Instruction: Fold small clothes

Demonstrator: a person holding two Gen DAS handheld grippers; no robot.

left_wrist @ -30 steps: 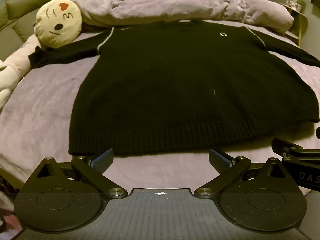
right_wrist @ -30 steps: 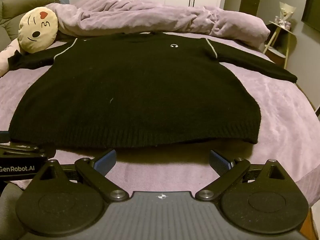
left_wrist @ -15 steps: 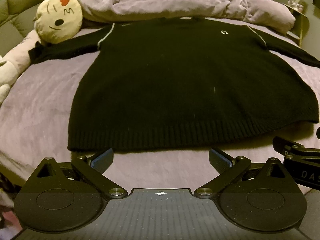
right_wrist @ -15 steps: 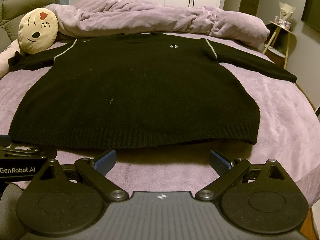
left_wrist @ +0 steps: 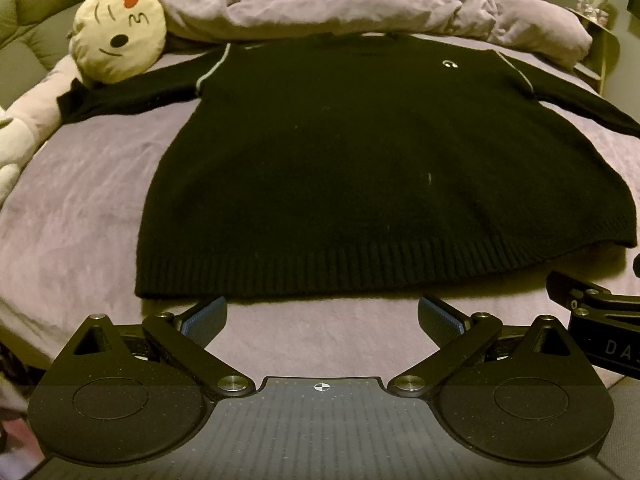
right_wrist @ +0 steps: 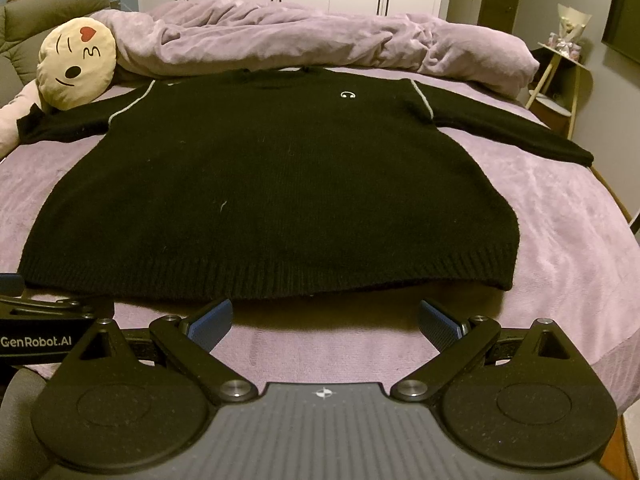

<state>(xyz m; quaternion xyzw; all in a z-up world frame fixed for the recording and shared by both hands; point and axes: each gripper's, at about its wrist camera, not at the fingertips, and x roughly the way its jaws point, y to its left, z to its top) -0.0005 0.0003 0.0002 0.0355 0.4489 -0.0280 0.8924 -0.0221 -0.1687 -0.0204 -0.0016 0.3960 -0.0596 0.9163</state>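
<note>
The left tool (left_wrist: 322, 316) has its jaws spread wide, nothing between them. The right tool (right_wrist: 325, 320) is likewise wide apart and unloaded, level just beside it.

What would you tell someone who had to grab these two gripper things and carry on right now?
Left gripper: open, empty, just short of the sweater's hem.
Right gripper: open, empty, also just short of the hem.
Black sweater: lies flat on the purple bed, front up, both sleeves spread out; the left sleeve's end reaches the emoji pillow.
Done: sweater laid out; no fold made.
Left: all the folding, probably sleeves inward first, then the hem up toward the collar.
</note>
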